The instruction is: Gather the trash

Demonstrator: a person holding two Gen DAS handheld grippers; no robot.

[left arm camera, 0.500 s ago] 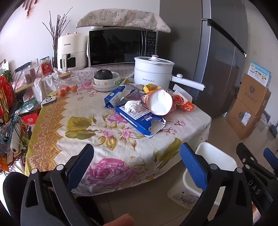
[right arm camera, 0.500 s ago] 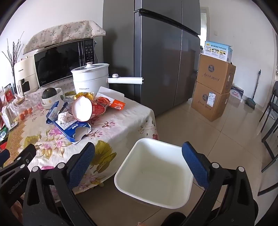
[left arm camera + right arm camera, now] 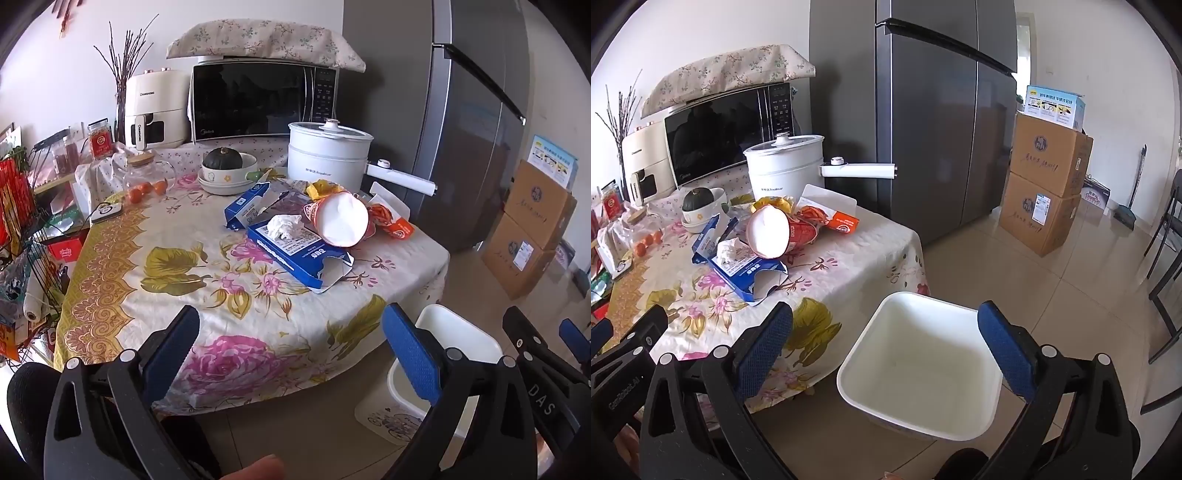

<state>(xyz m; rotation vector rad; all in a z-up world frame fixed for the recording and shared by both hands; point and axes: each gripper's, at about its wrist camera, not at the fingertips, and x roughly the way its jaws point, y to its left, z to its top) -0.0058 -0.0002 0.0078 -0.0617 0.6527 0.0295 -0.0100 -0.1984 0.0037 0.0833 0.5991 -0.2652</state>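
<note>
Left wrist view matches before: trash (image 3: 295,236) unmoved, jaws wide.

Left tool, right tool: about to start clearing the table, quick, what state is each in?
Left tool: open, holding nothing.
Right tool: open, holding nothing.

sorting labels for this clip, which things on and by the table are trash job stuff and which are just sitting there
For the job:
- crumpled tissue
- torn blue box
- tipped noodle cup
- orange wrappers
- white bin on the floor, nothing visible inside
- left tool and right tool, both open

Lying about:
- microwave
- white pot
- squash in bowl
- cardboard boxes
</note>
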